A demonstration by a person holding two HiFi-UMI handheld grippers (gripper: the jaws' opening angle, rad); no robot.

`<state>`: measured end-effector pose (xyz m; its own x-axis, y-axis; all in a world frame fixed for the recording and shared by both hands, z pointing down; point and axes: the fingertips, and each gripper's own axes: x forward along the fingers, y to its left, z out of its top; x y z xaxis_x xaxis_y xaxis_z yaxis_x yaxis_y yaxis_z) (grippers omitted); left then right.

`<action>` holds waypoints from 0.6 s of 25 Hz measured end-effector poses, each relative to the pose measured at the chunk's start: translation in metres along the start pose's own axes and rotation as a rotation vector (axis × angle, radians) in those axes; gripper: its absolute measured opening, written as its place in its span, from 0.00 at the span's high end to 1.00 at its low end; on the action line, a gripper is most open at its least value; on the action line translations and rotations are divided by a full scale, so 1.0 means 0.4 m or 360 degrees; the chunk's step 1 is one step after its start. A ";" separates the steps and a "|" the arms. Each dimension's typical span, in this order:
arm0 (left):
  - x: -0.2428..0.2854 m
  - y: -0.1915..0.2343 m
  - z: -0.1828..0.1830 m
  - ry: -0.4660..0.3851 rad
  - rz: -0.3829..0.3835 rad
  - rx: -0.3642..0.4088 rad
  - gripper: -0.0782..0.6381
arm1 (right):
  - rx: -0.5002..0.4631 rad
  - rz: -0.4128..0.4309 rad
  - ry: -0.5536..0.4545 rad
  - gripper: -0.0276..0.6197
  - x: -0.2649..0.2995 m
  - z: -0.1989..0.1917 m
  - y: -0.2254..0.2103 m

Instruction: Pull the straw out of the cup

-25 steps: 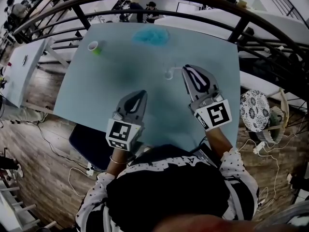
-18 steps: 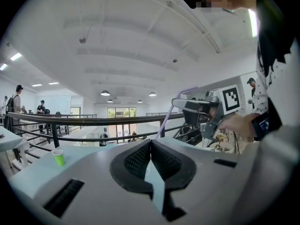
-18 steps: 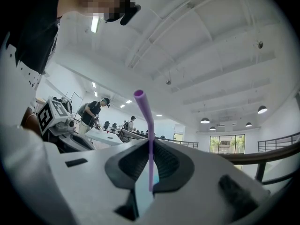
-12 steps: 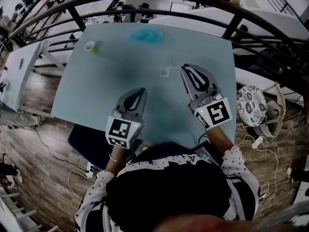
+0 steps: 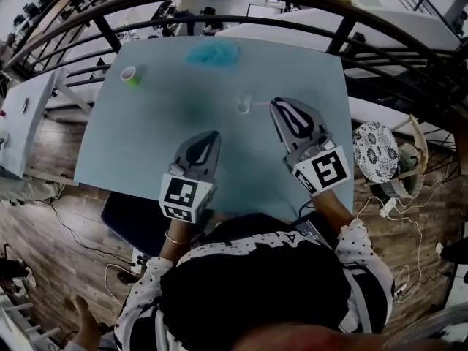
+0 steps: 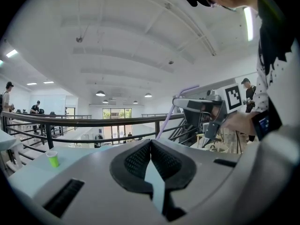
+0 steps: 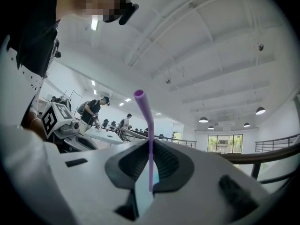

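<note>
Straw (image 7: 146,125) is pinched low in the right gripper (image 7: 150,146), jaws clamped on it, bent top poking up. Its bottom end shows between the jaws, so I'd call it free of the clear cup (image 5: 243,107), which sits on the table (image 5: 146,137) just off the jaw tips. Left gripper (image 6: 150,144) is clenched on nothing. Danger now: that thin straw could swivel or slip if the pinch eases, and a careless swing could tip the cup.
</note>
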<state>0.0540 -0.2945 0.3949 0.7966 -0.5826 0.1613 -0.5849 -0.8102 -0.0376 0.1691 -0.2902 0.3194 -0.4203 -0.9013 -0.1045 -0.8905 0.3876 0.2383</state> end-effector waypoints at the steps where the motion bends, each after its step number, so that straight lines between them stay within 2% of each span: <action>1: 0.002 -0.003 0.001 -0.0001 -0.0005 0.0000 0.88 | 0.0001 -0.0003 0.0001 0.89 -0.004 0.000 -0.001; 15: 0.011 -0.031 0.005 -0.0017 -0.0059 0.0008 0.88 | -0.0011 -0.0015 0.0036 0.89 -0.043 0.006 0.020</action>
<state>0.0651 -0.2874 0.3943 0.8194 -0.5526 0.1524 -0.5541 -0.8317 -0.0365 0.1688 -0.2713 0.3208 -0.4078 -0.9092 -0.0847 -0.8932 0.3779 0.2438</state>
